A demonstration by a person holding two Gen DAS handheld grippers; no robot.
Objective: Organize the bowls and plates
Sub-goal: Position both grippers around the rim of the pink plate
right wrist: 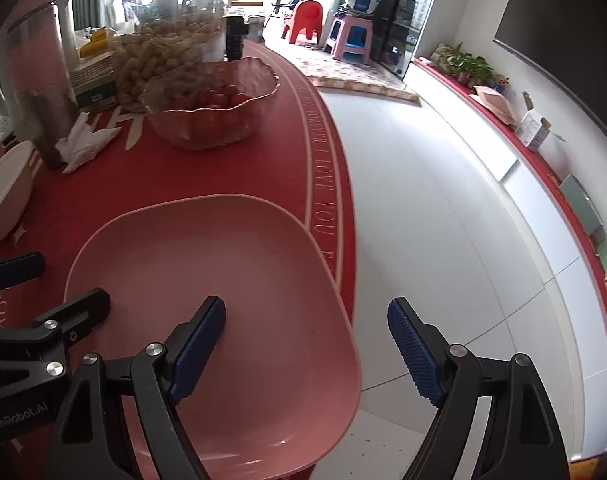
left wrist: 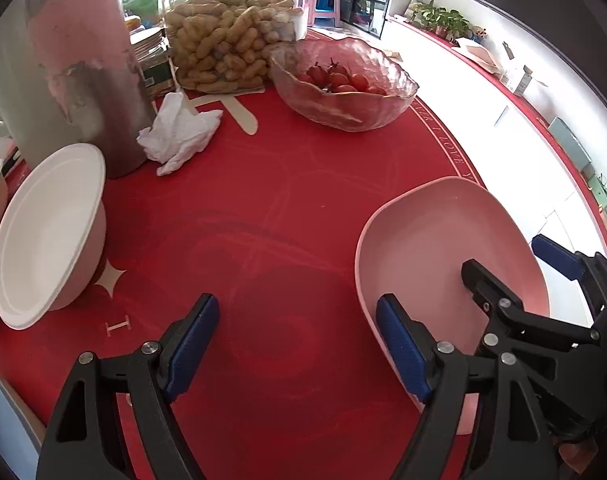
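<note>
Right wrist view: pink plate (right wrist: 207, 280) lies flat, long axis running away; right gripper (right wrist: 307, 344) wide open, empty.

Pink plate (right wrist: 207, 264), white bowl (left wrist: 49, 236), red tablecloth (left wrist: 263, 220) with pale lettering

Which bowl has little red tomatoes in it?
The clear glass bowl near the peanuts. The white bowl on the left looks empty, and the pink plate is bare.
</note>
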